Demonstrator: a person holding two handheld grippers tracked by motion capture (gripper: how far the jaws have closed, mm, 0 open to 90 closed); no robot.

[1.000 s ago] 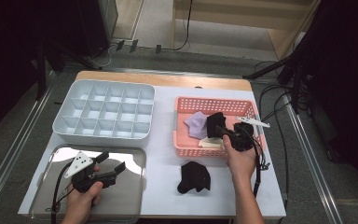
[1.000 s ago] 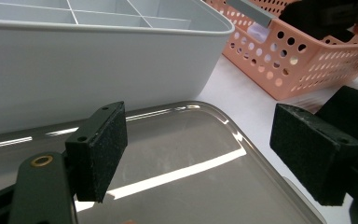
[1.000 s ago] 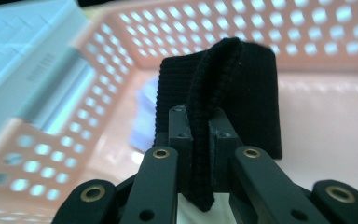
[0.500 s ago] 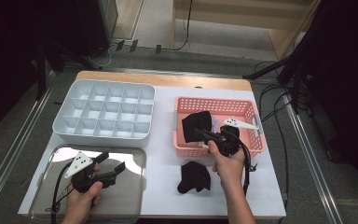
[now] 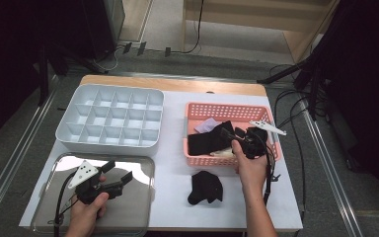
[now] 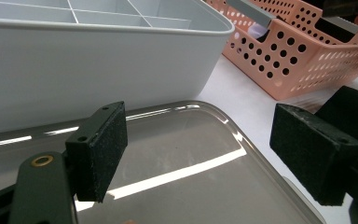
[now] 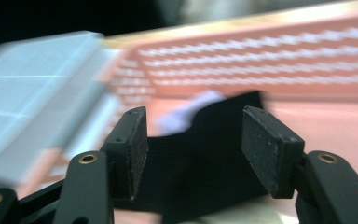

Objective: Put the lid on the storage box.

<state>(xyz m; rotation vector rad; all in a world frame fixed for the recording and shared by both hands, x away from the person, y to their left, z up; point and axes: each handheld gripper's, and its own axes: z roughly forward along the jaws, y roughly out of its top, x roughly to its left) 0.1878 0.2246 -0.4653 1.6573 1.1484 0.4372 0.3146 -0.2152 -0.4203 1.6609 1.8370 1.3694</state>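
High view: my right gripper (image 5: 229,134) sits over the pink perforated plastic basket (image 5: 227,109) at the right of the white table (image 5: 172,148). Its jaws have just been opening and now stand apart. A black folded cloth (image 5: 205,141) lies in the basket just left of the jaw tips and under them, draped toward the near wall. A pale lilac cloth (image 5: 207,124) lies behind it in the same basket.

Right gripper view, blurred: black cloth (image 7: 200,158) spreads below and between my two pads (image 7: 137,144), but neither pad presses it; gap visible on both sides. Lilac cloth (image 7: 186,114) shows just beyond.

A second black crumpled cloth (image 5: 205,186) lies on the table in front of the basket, apart from it, near my right wrist.

My left gripper (image 5: 121,175) hovers over the shiny metal tray (image 5: 138,163) at the near left, jaws open, nothing between them. Left gripper view: pads (image 6: 102,149) well apart above bare tray (image 6: 182,158); the white compartmented plastic organiser (image 6: 98,60) stands just behind the tray.
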